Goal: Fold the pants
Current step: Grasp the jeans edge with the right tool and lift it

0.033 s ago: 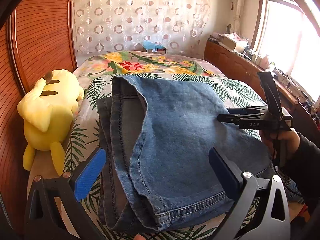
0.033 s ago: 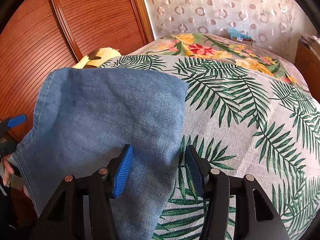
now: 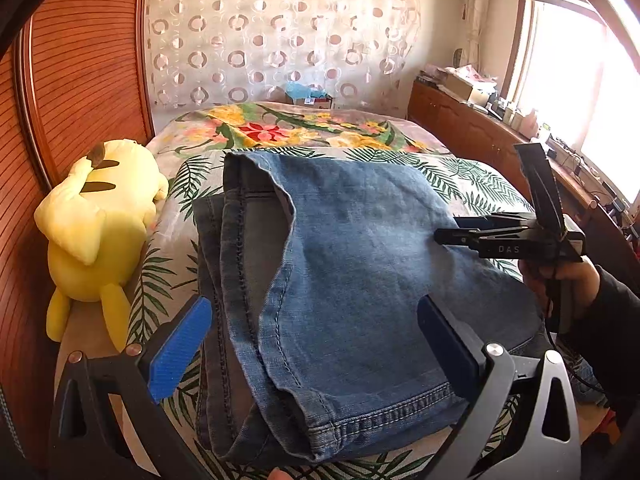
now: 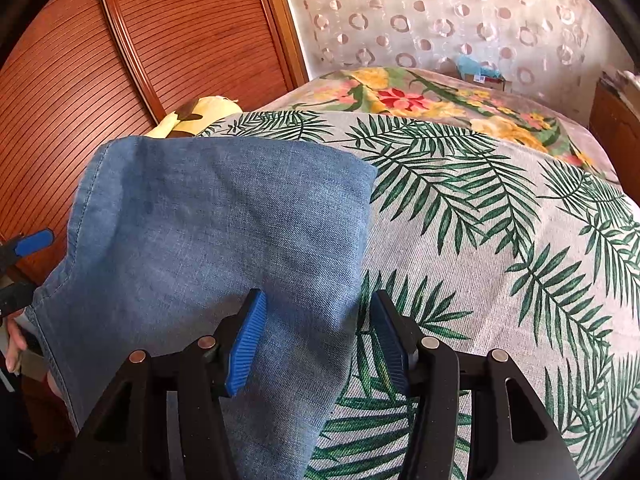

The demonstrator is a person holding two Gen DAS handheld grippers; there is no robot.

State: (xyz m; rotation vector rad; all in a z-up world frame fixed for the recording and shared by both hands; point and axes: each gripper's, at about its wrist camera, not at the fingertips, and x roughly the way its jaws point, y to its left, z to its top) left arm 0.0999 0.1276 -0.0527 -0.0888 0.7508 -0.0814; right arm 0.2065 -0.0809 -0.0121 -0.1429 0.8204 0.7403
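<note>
Jeans [image 3: 360, 280], faded blue denim, lie folded in layers near the bed's [image 4: 500, 240] left edge, hem stitching showing. Left gripper [image 3: 316, 344] and right gripper [image 4: 316, 344] both hover with fingers apart, clamping nothing.

The left wrist view sits low and close over the folded jeans [image 3: 360, 280], facing along the bed [image 3: 472, 184] toward the curtain [image 3: 280, 40]. The right wrist view looks from the jeans' right edge, same heading. Both share jeans, bedspread, curtain and wooden headboard [image 4: 180, 40].

"DAS" on right tool [image 3: 448, 236]
</note>
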